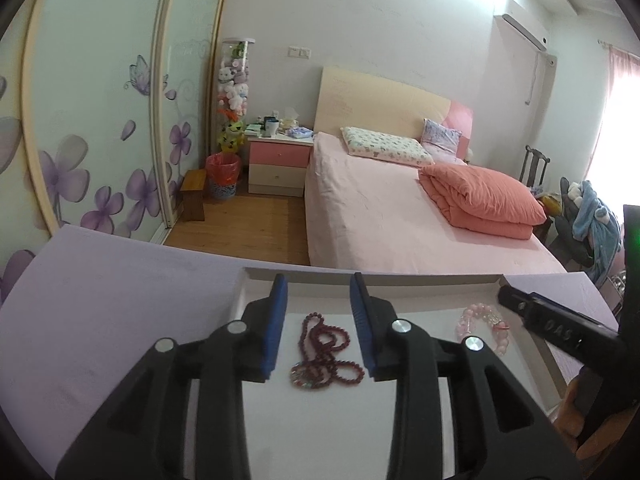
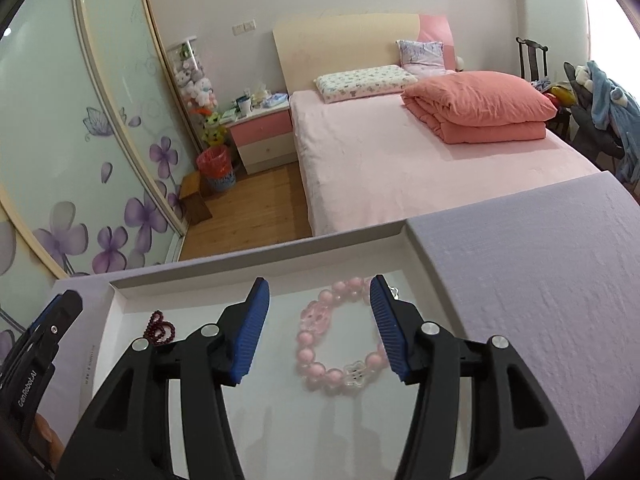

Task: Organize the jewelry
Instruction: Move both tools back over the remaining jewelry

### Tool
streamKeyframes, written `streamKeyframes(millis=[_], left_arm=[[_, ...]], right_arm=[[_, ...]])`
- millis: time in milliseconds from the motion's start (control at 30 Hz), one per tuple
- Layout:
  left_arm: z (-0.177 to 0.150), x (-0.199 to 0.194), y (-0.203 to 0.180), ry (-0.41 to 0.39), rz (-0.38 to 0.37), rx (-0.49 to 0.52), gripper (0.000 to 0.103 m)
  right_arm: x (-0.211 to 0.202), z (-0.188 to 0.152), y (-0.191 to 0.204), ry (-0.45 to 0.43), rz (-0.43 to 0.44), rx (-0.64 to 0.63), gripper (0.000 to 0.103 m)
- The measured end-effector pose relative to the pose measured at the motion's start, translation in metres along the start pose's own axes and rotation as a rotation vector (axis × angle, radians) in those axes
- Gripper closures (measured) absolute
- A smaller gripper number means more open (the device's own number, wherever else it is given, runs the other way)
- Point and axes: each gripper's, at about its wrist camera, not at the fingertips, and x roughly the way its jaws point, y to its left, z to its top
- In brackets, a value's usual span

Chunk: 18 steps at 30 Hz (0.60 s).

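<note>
A shallow white box tray [image 1: 256,296] [image 2: 120,308] rests on a lilac-covered surface. A dark red bead necklace [image 1: 324,354] lies coiled on its floor, below and between the blue pads of my left gripper [image 1: 319,294], which stands open and touches nothing. To the right in the tray lies a pink bead bracelet [image 1: 486,326] [image 2: 340,344] with clear charms. My right gripper [image 2: 320,292] hangs open over it, a pad on either side, no contact visible. The necklace's edge [image 2: 162,326] shows left of the right gripper. Each gripper's black body shows at the other view's edge.
The lilac cloth [image 2: 540,280] spreads right and left of the tray. Beyond the surface's far edge are a wooden floor, a pink bed [image 1: 400,208] with a folded orange quilt, a bedside cabinet [image 1: 280,160] and flower-patterned wardrobe doors [image 1: 100,120].
</note>
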Motion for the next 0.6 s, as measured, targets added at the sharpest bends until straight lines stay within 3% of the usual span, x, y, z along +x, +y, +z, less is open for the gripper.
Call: streamKeyframes(millis=[267, 367, 600], left_arm=[[-0.015, -0.071, 0.022, -0.066, 0.053, 0.003, 0.041], [-0.026, -0.1, 0.033, -0.077, 0.054, -0.012, 0.036], [-0.069, -0.158, 0.05, -0.083, 0.063, -0.045, 0.026]], right_arm=[[-0.055, -0.01, -0.013, -0.09, 0.012, -0.034, 0.048], [-0.083, -0.024, -0.022, -0.134, 0.024, -0.05, 0.041], [-0.131, -0.075, -0.049, -0.172, 0.017, -0.077, 0.038]])
